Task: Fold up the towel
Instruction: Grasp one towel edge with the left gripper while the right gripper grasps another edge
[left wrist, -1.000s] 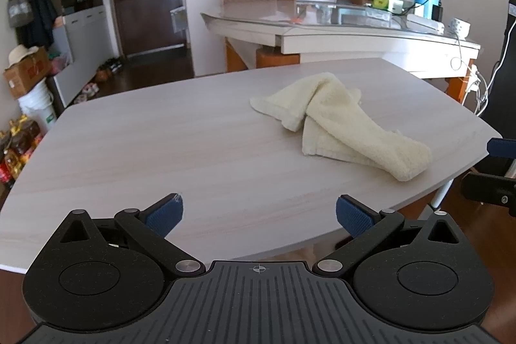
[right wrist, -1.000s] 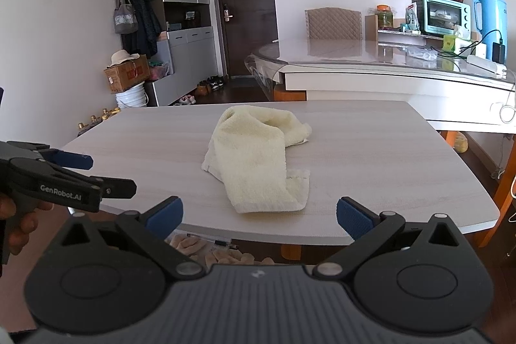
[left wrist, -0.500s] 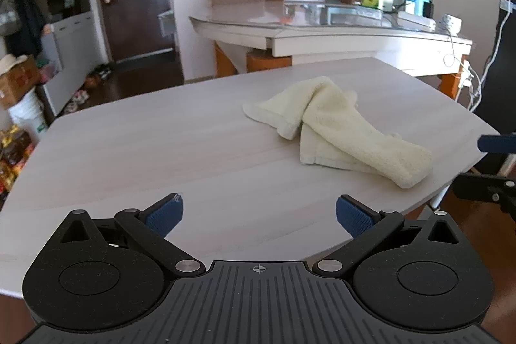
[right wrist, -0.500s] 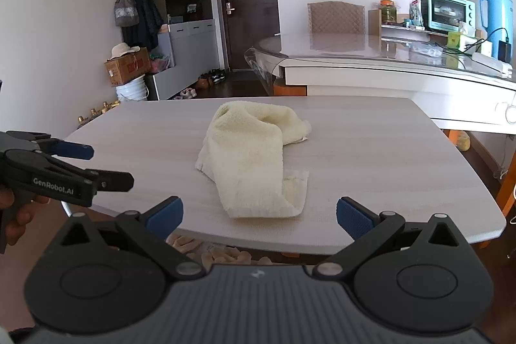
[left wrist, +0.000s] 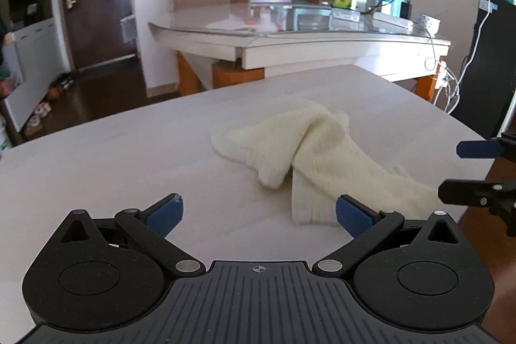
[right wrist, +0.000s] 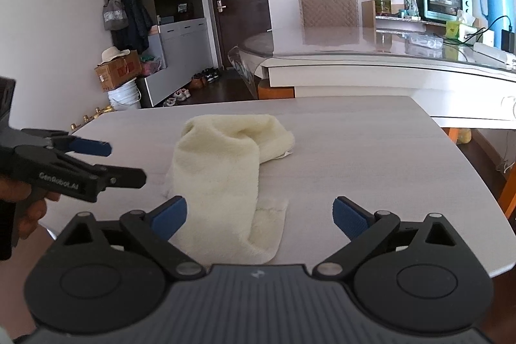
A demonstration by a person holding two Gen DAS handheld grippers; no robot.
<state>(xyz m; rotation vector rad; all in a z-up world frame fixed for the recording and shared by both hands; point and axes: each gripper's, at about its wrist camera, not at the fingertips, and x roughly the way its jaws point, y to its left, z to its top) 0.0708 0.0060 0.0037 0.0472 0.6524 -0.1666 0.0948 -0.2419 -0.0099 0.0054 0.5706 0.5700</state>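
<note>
A cream towel lies crumpled and loosely doubled over on the pale wood-grain worktop, toward its right side as the left wrist view has it, with one end running to the near right edge. The left gripper hovers over the near part of the worktop with its jaws wide apart and nothing between them; the towel lies ahead and to the right, its nearest corner just beyond the right blue pad. The right gripper is also spread wide and empty, held at the near edge of the worktop. In that view the towel stretches from the middle of the worktop toward the camera, and its near end sits between the two pads, closer to the left one, touching neither as far as can be told. The left gripper shows at the left of this view, held by a hand, pointing toward the towel's left edge and apart from it. A second table stands far behind.
</note>
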